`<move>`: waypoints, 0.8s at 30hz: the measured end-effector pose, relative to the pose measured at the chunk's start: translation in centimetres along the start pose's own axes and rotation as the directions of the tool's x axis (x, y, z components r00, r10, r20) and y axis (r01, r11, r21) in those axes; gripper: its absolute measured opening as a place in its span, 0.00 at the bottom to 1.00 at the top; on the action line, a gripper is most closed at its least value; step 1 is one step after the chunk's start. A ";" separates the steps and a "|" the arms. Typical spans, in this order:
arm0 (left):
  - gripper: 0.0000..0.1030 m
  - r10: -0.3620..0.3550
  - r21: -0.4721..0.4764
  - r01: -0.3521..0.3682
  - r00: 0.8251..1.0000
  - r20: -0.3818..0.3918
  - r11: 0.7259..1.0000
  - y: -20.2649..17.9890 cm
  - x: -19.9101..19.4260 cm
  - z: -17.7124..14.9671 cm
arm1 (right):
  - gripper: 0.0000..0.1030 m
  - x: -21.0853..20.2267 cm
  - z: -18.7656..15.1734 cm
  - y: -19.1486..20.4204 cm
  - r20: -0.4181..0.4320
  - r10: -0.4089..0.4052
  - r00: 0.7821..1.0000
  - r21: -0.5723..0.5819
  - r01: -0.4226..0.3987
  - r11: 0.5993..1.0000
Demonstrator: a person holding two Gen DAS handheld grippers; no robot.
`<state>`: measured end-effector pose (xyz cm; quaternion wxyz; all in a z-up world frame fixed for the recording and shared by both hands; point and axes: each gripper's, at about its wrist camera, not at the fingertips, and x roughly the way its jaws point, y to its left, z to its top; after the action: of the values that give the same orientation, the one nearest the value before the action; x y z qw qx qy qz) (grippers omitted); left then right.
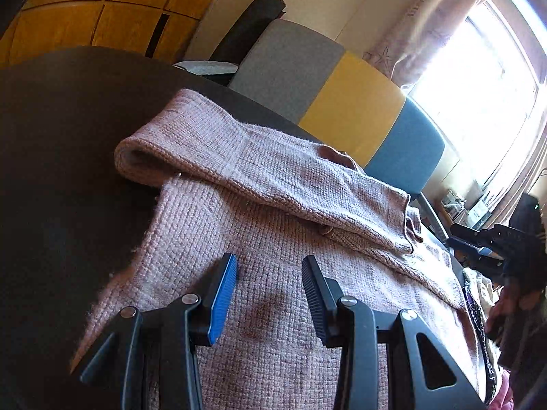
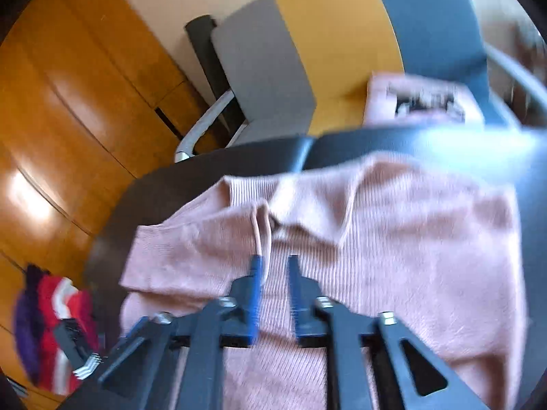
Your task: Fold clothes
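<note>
A pink knitted sweater (image 1: 273, 225) lies on a dark table (image 1: 58, 130), with one sleeve (image 1: 218, 150) folded across its body. My left gripper (image 1: 269, 266) is open and empty, hovering just above the sweater's lower part. In the right wrist view the same sweater (image 2: 393, 239) is blurred by motion, with a sleeve (image 2: 177, 253) folded in at the left. My right gripper (image 2: 275, 266) is open with a narrow gap, over the sweater near a raised fold (image 2: 261, 229); it holds nothing that I can see. The right gripper also shows at the far right of the left wrist view (image 1: 478, 242).
A chair with grey, yellow and blue back panels (image 1: 342, 102) stands behind the table; a pink folded garment (image 2: 420, 102) lies on its seat. A red, white and purple pile of clothes (image 2: 54, 328) is low at the left. Wooden cabinets (image 2: 68, 102) and a bright window (image 1: 478, 95) lie beyond.
</note>
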<state>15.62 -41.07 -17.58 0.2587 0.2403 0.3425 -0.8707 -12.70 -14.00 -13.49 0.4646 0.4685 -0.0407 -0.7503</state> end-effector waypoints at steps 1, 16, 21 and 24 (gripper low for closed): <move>0.38 -0.001 0.000 0.001 1.000 -0.001 1.000 0.0 0.0 0.1 | 0.53 0.4 -0.1 -0.2 0.003 0.028 1.000 0.018 -0.028 0.999; 0.38 -0.014 -0.004 0.014 1.000 0.000 1.000 0.2 0.1 0.0 | 0.07 8.0 -0.6 3.9 -0.053 0.035 0.998 -0.072 -0.039 0.997; 0.38 -0.015 -0.007 0.015 1.000 0.001 1.000 0.2 0.0 -0.1 | 0.07 5.4 0.7 7.2 0.000 0.023 1.000 -0.184 -0.023 0.983; 0.38 -0.015 -0.007 0.015 1.000 0.001 1.000 0.2 0.0 -0.1 | 0.07 3.8 1.5 9.2 0.032 0.019 0.999 -0.250 -0.010 0.968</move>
<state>15.71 -41.16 -17.72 0.2532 0.2364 0.3472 -0.8715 -8.23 -22.52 -10.65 0.5245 0.3930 0.0428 -0.7540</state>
